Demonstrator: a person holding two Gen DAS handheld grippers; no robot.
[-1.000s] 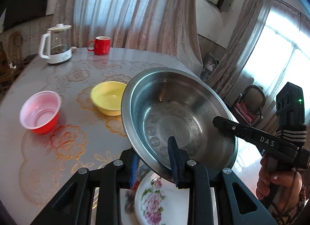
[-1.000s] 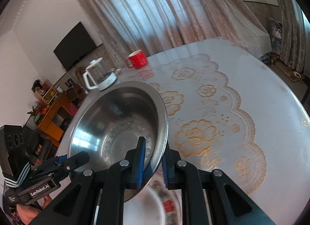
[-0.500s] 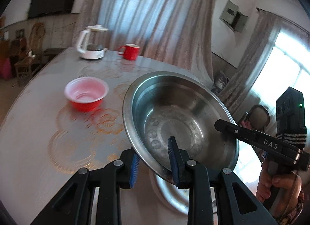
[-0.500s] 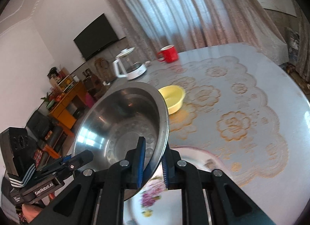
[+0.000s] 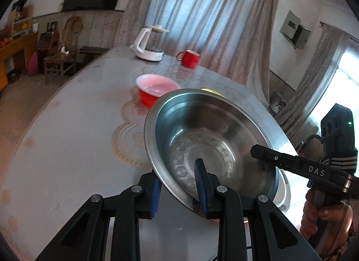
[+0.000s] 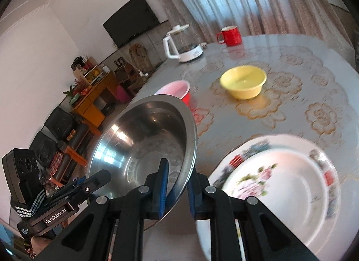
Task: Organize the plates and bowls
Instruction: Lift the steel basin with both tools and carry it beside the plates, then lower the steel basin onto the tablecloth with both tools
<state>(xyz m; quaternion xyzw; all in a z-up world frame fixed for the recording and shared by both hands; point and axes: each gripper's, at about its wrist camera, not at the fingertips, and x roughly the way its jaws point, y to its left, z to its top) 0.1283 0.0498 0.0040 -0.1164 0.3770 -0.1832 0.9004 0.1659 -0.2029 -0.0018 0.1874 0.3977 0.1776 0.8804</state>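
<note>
Both grippers are black, with angular arms, silver screw heads and blue ribbed pads. The left gripper (image 5: 178, 190) reads "GenRobot.AI", the right gripper (image 6: 177, 190) "DAS"; each has a striped strap beside its lettering.

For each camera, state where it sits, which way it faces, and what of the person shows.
Left wrist: on the left gripper, facing across the table toward the kettle; shows the right gripper and a hand.
Right wrist: on the right gripper, facing the yellow bowl and floral plate; shows the left gripper.
Shared: the steel basin, clamped by both jaws, red bowl, red mug.
</note>
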